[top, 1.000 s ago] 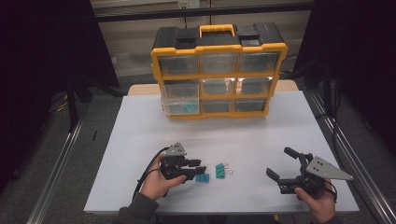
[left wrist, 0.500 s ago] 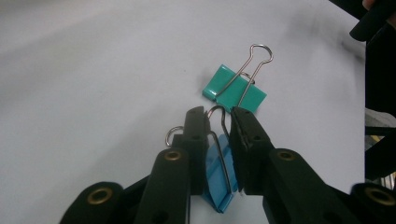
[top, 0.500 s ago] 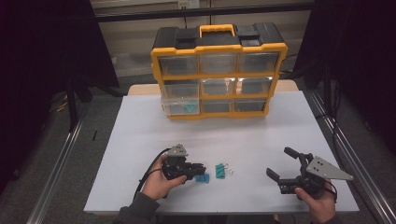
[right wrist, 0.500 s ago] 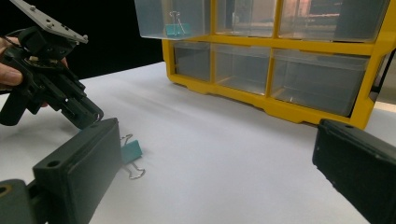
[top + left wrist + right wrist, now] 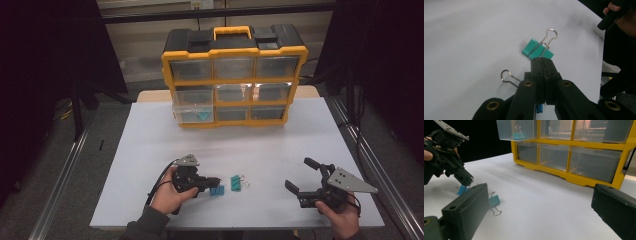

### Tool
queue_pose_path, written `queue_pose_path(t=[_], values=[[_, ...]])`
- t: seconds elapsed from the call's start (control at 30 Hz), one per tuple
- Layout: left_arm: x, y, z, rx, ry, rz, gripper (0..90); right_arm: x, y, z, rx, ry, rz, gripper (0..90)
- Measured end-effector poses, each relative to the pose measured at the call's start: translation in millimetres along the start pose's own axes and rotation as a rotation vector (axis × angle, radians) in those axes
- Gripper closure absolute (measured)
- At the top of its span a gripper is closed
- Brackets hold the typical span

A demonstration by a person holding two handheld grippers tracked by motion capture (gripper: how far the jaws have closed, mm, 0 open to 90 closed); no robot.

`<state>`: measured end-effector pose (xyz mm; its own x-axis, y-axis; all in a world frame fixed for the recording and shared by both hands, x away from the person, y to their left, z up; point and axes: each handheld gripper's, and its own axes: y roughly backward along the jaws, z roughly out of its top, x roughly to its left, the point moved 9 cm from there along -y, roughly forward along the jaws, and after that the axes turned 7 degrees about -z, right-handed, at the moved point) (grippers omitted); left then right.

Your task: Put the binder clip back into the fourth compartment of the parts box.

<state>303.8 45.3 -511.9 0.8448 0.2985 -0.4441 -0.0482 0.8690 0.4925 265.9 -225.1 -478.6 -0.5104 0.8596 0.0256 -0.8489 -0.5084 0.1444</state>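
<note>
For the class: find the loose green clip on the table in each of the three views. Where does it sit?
High view: green clip low centre, right of the left gripper.
Left gripper view: centre, just beyond the shut jaws.
Right gripper view: lower left, beside the near jaw.
Shared landmark: the left gripper.

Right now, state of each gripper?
Left gripper: jaws just closed, shut on the wire handle of the blue metal binder clip.
Right gripper: open, holding nothing.

High camera looks down; gripper cameras sit low, sharing the table [image 5: 150,150].
</note>
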Motion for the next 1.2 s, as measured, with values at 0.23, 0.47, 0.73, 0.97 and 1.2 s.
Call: queue_pose_path(t=[0.23, 0.47, 0.73, 0.97, 1.2], values=[[6.3, 7.7, 3.3, -0.019, 0.025, 0.032, 89.9, 0.0, -0.2, -0.3, 0.002, 0.0, 0.002, 0.7], [9.9, 14.5, 11.5, -0.042, 0.029, 0.058, 89.9, 0.1, -1.0, -0.3, 0.002, -0.001, 0.002, 0.7], [11.1, 21.7, 25.0, -0.069, 0.033, 0.07, 89.9, -0.1, -0.9, 0.0, 0.001, -0.007, 0.001, 0.7], [10.1, 29.2, 41.8, -0.079, 0.016, 0.081, 90.0, -0.4, -1.1, 0.2, -0.003, -0.008, 0.002, 0.6], [11.9, 39.4, 59.8, -0.11, 0.022, 0.101, 90.0, -0.6, -0.9, 0.7, -0.004, -0.011, -0.001, 0.6]])
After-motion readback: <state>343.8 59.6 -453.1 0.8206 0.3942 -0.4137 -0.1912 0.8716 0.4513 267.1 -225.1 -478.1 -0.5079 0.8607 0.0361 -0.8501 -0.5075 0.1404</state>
